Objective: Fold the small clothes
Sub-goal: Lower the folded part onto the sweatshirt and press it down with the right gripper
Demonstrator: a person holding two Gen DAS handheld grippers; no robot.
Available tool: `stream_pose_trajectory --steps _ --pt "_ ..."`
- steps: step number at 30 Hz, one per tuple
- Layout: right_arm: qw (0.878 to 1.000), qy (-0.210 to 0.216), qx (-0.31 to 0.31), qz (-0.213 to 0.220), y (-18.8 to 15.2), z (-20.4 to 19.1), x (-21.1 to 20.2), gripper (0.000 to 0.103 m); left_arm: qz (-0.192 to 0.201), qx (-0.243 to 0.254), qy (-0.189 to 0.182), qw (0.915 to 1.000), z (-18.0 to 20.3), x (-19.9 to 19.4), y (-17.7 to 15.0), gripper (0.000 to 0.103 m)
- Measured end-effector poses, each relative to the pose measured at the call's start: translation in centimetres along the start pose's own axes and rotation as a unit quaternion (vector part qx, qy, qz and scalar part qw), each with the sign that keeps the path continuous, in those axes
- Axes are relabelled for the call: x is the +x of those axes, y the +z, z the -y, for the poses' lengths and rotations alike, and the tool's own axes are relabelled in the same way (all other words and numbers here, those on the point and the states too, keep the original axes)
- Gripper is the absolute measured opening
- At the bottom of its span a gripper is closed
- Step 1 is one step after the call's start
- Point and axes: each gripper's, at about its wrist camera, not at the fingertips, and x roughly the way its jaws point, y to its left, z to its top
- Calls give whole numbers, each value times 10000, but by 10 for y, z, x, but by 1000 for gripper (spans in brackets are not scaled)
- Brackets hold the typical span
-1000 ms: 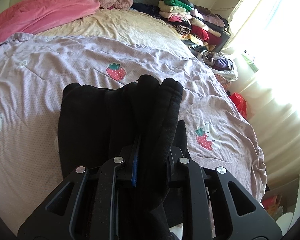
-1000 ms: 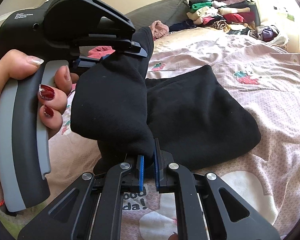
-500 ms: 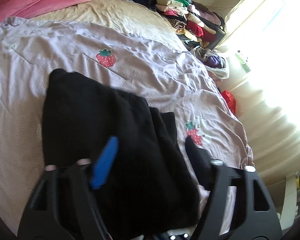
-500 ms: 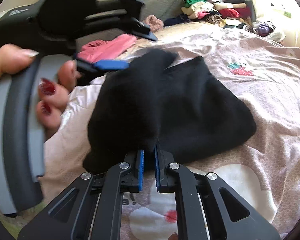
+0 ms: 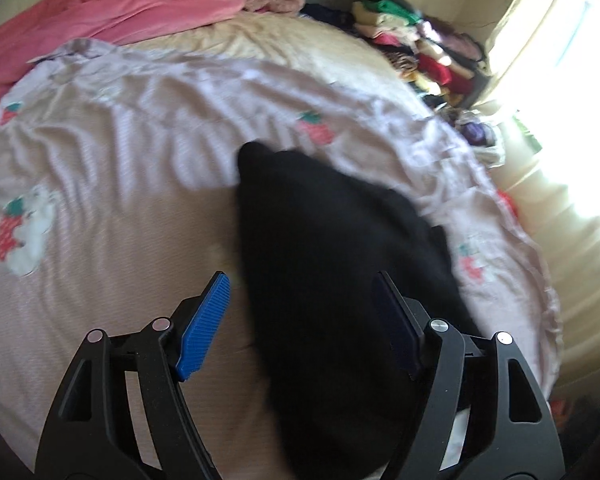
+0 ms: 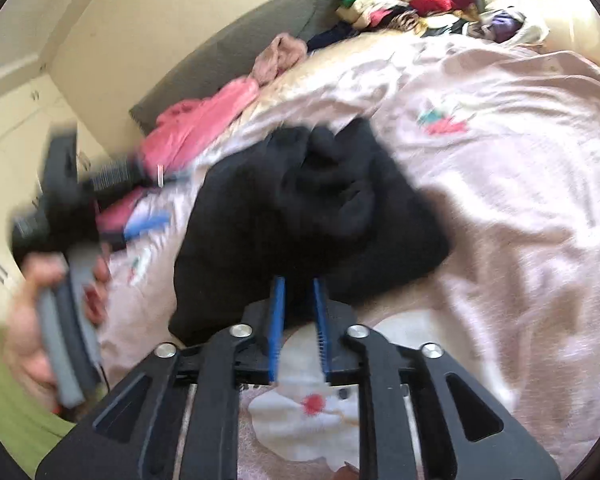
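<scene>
Both claws are let go of the cloth. On my left claw (image 5: pixel 302 312) the jaws stand wide apart, and the black garment (image 5: pixel 332 264) runs between them without either blue pad (image 5: pixel 204 324) pressing on it. My right claw (image 6: pixel 299 322) has just been opening: its jaws now stand a little apart, nothing is pinched between them, and the near edge of the black garment (image 6: pixel 300 216) lies just beyond the pad tips.

I take the black garment as my landmark. It lies bunched and partly folded on the lilac bed cover (image 5: pixel 140 184), with its upper layer rumpled toward the far end. Just beyond its far corner sits a printed strawberry (image 5: pixel 316 130) on the cover. Well beyond it, toward the head of the bed, lies a pink garment (image 5: pixel 100 20) beside a grey cushion (image 6: pixel 228 60). Far past it on the window side I see a pile of folded clothes (image 5: pixel 424 56) in many colours.

From the right wrist view, the left claw (image 6: pixel 140 200) appears blurred to the garment's left, held in a hand (image 6: pixel 32 332) with dark red nails, clear of the fabric. A green sleeve (image 6: pixel 16 412) shows below that hand.
</scene>
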Motion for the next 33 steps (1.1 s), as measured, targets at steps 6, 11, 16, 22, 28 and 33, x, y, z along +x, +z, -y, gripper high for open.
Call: stream_pose_trajectory --steps 6,11,16,22,28,33 --pt "9989 256 -371 -138 49 -3 -8 72 -148 326 150 9992 2 16 -26 65" --pt "9915 73 -1093 -701 84 -19 32 85 -113 428 158 9989 9 18 -26 62" --pt "9878 192 -890 -1264 102 -19 86 85 -149 384 59 9991 6 18 -27 62" --pt "9832 132 -663 -1696 103 -10 129 80 -163 402 11 9991 5 18 -27 62" --pt "9845 398 -532 -1623 100 -10 134 35 -188 355 -69 9992 4 18 -26 62" --pt "9839 434 -1012 -1410 105 -25 119 22 -183 376 -162 9990 9 10 -25 62"
